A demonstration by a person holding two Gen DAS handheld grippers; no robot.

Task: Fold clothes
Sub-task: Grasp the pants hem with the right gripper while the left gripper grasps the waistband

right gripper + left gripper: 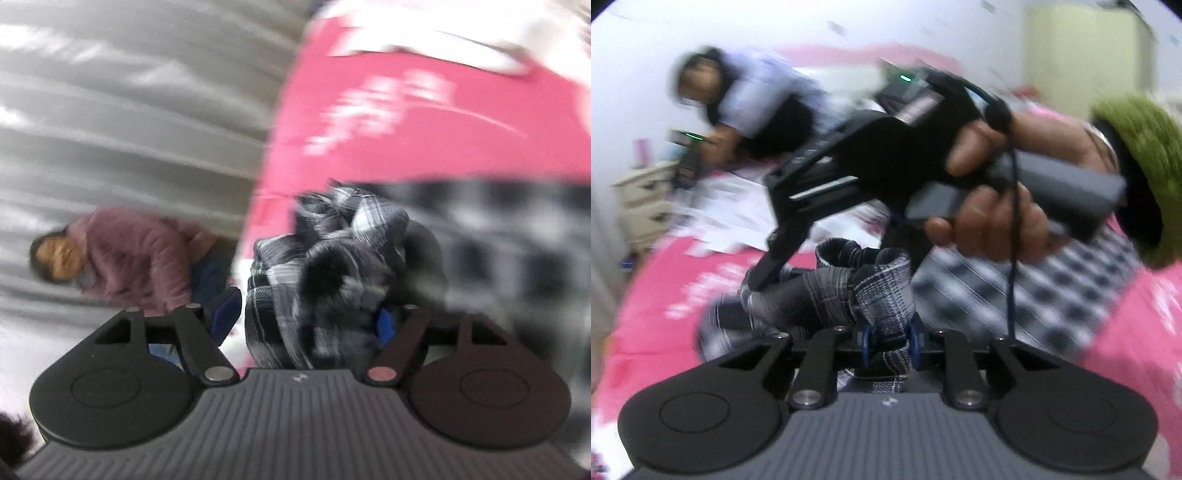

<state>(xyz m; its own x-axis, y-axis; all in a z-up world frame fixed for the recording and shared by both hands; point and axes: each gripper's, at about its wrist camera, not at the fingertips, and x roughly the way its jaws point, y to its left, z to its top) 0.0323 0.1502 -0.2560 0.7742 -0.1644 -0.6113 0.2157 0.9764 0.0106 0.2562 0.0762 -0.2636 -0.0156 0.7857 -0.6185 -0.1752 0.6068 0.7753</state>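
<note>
A black, white and grey plaid garment (849, 291) lies bunched on the pink bedspread (657, 302). My left gripper (890, 343) is shut on a fold of it, the cloth pinched between the blue pads. In the left wrist view a hand in a green sleeve (1137, 147) holds the right gripper, one finger (768, 266) resting on the bunch. In the right wrist view the right gripper (303, 317) stands wide open around the plaid bunch (332, 266). Its left pad (221, 314) is clear of the cloth. Both views are blurred.
A flatter black-and-white checked cloth (1041, 288) spreads to the right on the bed. White sheets (720, 218) lie further back. One person in a pale shirt (757, 96) bends over the far side. Another in a mauve jacket (136, 258) stands by a grey curtain (110, 110).
</note>
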